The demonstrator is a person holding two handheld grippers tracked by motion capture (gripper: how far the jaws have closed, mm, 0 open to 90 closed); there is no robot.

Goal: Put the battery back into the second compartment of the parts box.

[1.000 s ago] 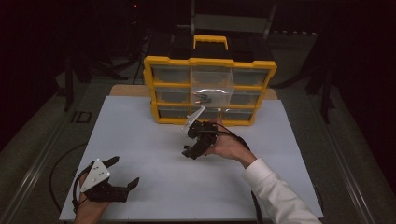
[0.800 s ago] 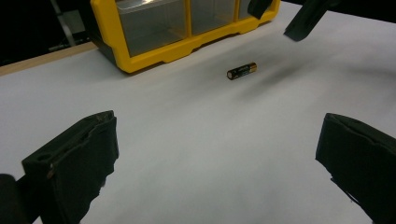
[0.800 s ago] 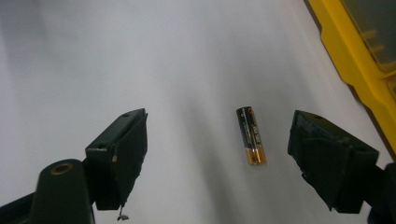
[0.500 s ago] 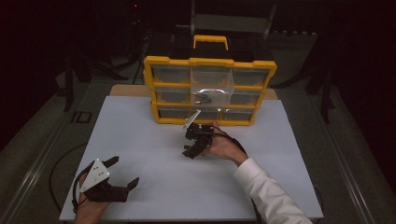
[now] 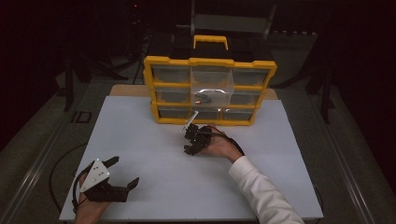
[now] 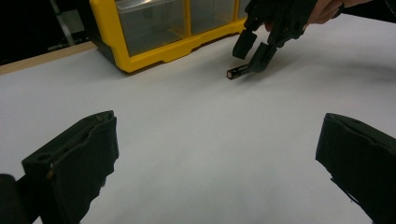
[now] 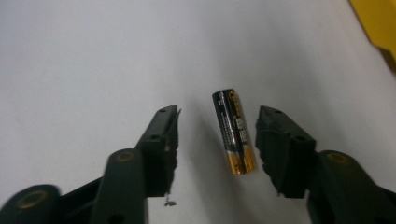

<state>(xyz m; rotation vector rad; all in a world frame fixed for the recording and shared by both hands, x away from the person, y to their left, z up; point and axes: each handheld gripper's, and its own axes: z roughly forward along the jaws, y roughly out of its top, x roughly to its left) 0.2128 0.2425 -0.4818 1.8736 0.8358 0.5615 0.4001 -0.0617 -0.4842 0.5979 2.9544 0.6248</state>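
battery [image 7: 235,132]: lying flat on white table [image 5: 154,140], between right gripper [image 7: 217,135] jaws, just closing, not yet pinching
left gripper [image 5: 122,173]: spread wide, holding nothing
organizer [image 5: 210,88]: yellow, just behind, path clear

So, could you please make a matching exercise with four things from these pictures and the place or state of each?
1. battery
2. organizer box
3. left hand-held gripper
4. right hand-held gripper

a. yellow frame, clear drawers, at the table's far edge
b. open, near the table's front corner
c. lies on the white table, black and gold
d. jaws either side of the battery, just been closing

Pairs: 1-c, 2-a, 3-b, 4-d
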